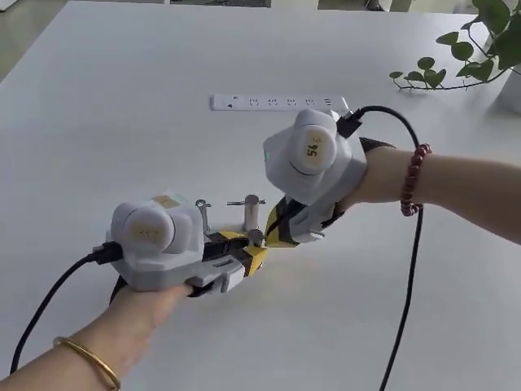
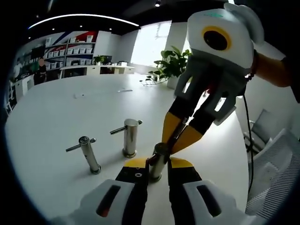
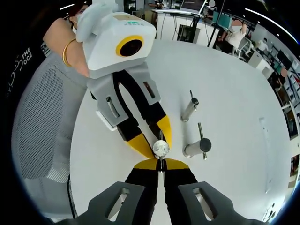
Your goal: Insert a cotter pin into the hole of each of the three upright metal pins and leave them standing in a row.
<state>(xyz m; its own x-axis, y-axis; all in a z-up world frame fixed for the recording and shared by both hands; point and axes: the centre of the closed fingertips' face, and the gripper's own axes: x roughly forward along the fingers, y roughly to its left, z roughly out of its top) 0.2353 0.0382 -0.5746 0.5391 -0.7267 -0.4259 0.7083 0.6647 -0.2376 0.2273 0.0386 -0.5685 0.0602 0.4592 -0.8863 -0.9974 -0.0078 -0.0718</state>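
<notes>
Three upright metal pins stand on the white table (image 1: 122, 98). My left gripper (image 2: 158, 165) is shut on the nearest pin (image 2: 158, 159), low on its shaft. My right gripper (image 3: 161, 164) is shut on a thin cotter pin (image 3: 160, 159), whose tip is at this pin's head (image 3: 161, 148). In the head view the left gripper (image 1: 254, 248) and the right gripper (image 1: 273, 232) meet at that pin. The middle pin (image 2: 130, 137) and the far pin (image 2: 89, 152) each have a cotter pin through the top.
A white power strip (image 1: 277, 102) lies farther back on the table. A potted plant (image 1: 480, 41) stands at the far right corner. A black cable (image 1: 411, 277) trails from the right gripper across the table. A mesh chair (image 3: 40, 126) stands beside the table.
</notes>
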